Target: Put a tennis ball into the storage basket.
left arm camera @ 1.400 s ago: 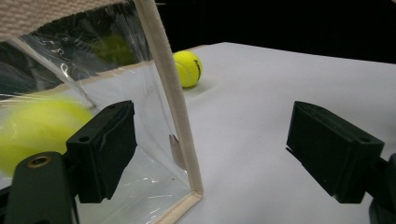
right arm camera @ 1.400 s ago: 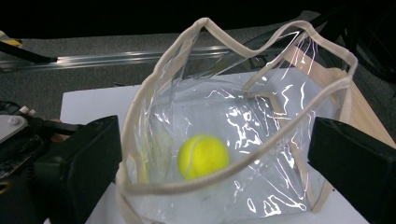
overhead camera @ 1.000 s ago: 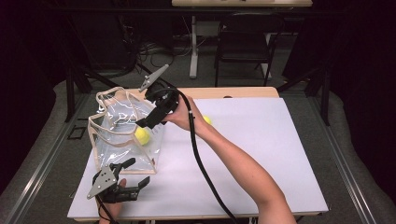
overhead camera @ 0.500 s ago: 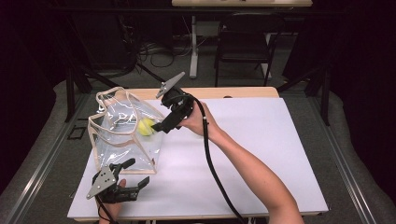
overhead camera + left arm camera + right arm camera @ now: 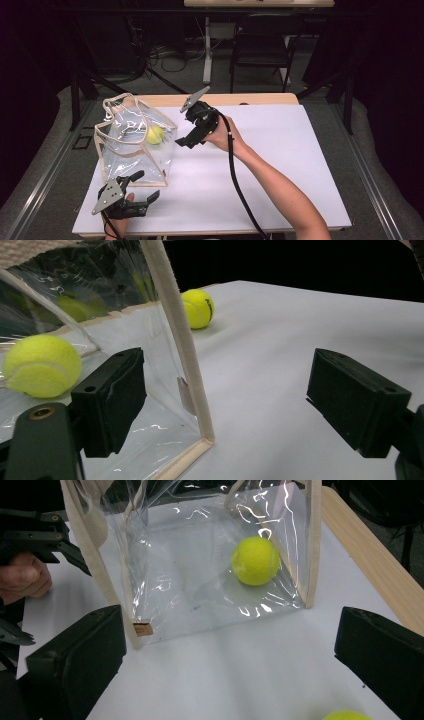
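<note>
The tennis ball [image 5: 155, 134] lay inside the clear bag [image 5: 125, 150] at the table's [image 5: 280, 165] ten o'clock. We kept our right gripper [image 5: 192, 131] wide apart beside it, the left gripper [image 5: 142, 187] apart at seven o'clock.

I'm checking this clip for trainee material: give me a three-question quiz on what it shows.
1. True or false: a tennis ball lies inside the clear bag.
2. How do the right gripper jaws stand? A open and empty; B shut on a ball; C shut on the bag's handle.
3. In the left gripper view, what lies on the white table beyond the bag?

Key: 1 true. 2 A. 3 a second tennis ball.
</note>
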The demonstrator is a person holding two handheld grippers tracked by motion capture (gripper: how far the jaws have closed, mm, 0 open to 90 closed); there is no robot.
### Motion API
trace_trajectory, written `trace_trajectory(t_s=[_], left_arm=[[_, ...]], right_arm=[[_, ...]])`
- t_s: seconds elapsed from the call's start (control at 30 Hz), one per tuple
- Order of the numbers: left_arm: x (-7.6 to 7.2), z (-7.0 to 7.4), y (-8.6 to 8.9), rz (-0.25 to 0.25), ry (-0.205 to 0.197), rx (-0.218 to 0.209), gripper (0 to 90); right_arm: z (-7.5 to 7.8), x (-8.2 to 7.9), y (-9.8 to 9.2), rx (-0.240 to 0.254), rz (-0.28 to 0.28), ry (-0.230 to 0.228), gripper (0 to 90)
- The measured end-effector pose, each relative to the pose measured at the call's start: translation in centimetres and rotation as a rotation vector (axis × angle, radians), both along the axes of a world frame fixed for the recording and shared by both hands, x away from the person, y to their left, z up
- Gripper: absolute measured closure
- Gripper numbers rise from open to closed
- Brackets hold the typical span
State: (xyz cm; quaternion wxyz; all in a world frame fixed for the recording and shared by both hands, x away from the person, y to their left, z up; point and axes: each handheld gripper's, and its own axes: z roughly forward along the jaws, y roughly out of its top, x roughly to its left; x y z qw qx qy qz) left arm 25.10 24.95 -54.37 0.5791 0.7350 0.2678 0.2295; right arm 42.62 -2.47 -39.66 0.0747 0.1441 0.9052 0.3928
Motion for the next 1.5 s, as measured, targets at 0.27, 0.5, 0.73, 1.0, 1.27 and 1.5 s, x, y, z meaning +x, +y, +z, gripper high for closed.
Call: trace_trajectory(t_s=[0.27, 0.5, 0.73, 1.0, 1.27, 1.5], left_arm=[[-0.1, 0.0, -0.1, 0.002, -0.002, 0.003, 15.6], [-0.2, 0.0, 0.0, 0.003, -0.002, 0.002, 15.6], [-0.2, 0.0, 0.0, 0.002, -0.002, 0.003, 15.6], [-0.2, 0.0, -0.1, 0.0, -0.004, 0.004, 15.6], [-0.2, 0.0, -0.1, 0.001, -0.003, 0.002, 15.6], [-0.2, 0.0, -0.1, 0.0, -0.005, 0.001, 15.6]], right_arm=[[-0.8, -0.3, -1.5, -0.005, -0.017, -0.004, 0.0], [-1.5, -0.4, -2.5, -0.016, -0.037, 0.0, 0.0], [-2.1, -0.5, -3.5, -0.023, -0.051, -0.004, 0.0], [-2.8, -0.6, -4.7, -0.025, -0.072, -0.005, 0.0], [-3.8, -0.6, -5.6, -0.036, -0.088, 0.006, 0.0], [-4.4, -0.6, -6.1, -0.044, -0.099, 0.016, 0.0]])
